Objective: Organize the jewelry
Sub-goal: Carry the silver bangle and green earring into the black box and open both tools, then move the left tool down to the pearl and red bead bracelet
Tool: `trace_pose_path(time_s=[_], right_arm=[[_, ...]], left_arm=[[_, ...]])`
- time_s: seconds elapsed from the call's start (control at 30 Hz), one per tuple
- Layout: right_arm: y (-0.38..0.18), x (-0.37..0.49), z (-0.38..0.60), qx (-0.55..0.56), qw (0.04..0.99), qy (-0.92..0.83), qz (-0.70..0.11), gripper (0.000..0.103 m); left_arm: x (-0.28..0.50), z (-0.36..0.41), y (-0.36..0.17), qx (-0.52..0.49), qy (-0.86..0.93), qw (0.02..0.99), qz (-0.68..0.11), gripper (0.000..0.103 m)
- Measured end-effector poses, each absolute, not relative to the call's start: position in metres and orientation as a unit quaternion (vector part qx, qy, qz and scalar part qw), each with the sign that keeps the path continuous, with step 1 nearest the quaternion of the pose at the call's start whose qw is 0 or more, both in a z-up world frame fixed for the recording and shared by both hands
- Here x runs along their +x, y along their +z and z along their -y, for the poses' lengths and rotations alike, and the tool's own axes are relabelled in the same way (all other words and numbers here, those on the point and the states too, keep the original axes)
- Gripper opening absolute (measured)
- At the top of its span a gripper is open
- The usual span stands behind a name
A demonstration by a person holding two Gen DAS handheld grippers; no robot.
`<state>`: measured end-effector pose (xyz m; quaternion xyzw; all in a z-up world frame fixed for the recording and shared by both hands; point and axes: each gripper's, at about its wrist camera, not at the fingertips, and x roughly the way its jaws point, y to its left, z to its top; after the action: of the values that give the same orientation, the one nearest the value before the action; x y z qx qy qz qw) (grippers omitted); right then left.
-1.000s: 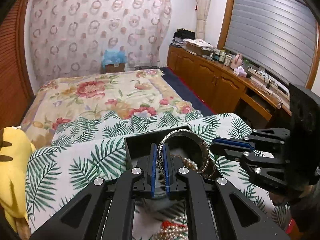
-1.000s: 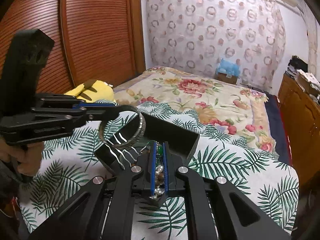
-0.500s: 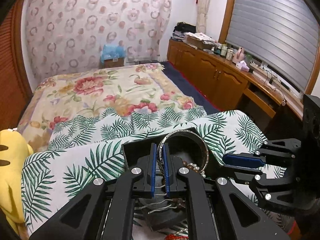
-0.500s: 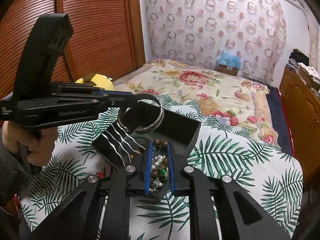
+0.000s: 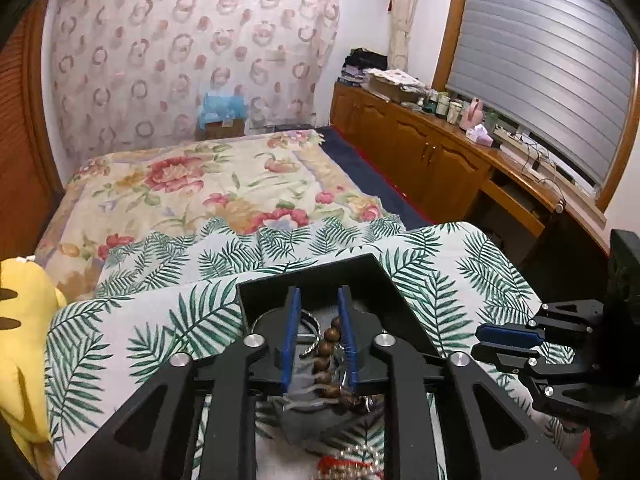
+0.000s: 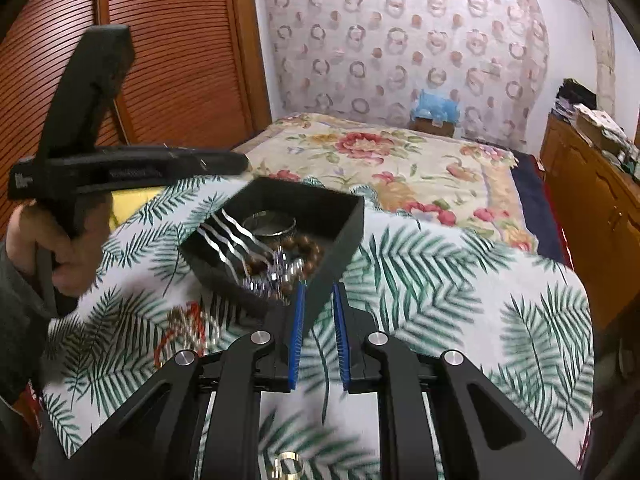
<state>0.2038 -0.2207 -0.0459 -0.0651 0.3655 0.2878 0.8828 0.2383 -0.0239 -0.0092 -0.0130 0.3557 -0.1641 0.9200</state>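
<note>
Black open box (image 6: 280, 236) sits on the palm-leaf cloth (image 6: 420, 292) over the bed, and the jewelry is mostly in it. Silver bangle (image 6: 270, 225) lies flat at the box's far side, wooden bead bracelet (image 6: 304, 254) beside it, a sparkly cluster near the front wall, and wavy silver strips (image 6: 228, 240) run along the left part. Your left gripper (image 5: 318, 330) hangs over the box with its jaws opening; blue pads (image 5: 289, 336) stand apart, beads and bangle show between them from above, and nothing is pinched. In the right wrist view, that gripper's tip is blurred just above the box's far-left corner. Your left hand (image 6: 56, 244) is wrapped around its handle.

Your right gripper (image 6: 319, 332) is just off the box's near corner, jaws slightly parted and holding nothing. That corner and cloth show in the gap. More jewelry is outside the box: a red and pearl tangle (image 6: 184, 336) on the cloth at its near-left side, and a gold ring (image 6: 289, 465) at the bottom edge, blurred. Yellow plush toy (image 5: 20, 340) lies far left on the bed.
</note>
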Motion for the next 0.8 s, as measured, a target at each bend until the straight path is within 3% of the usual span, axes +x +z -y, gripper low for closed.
trace_pose_path(time_s=[0.17, 0.53, 0.63, 0.8], right_arm=[[-0.054, 0.190, 0.229, -0.058, 0.880, 0.283, -0.376, 0.017], [-0.063, 0.179, 0.208, -0.068, 0.869, 0.308, -0.381, 0.017], [-0.064, 0.169, 0.194, -0.100, 0.869, 0.316, -0.368, 0.033], [-0.072, 0.165, 0.184, -0.095, 0.859, 0.333, -0.378, 0.033]], left_arm=[[0.212, 0.021, -0.003, 0.001, -0.165, 0.923, -0.349, 0.025], [0.175, 0.005, -0.024, 0.021, -0.147, 0.915, -0.375, 0.026], [0.171, -0.005, -0.038, 0.014, -0.143, 0.906, -0.399, 0.026], [0.165, -0.008, -0.060, 0.023, -0.150, 0.891, -0.428, 0.026]])
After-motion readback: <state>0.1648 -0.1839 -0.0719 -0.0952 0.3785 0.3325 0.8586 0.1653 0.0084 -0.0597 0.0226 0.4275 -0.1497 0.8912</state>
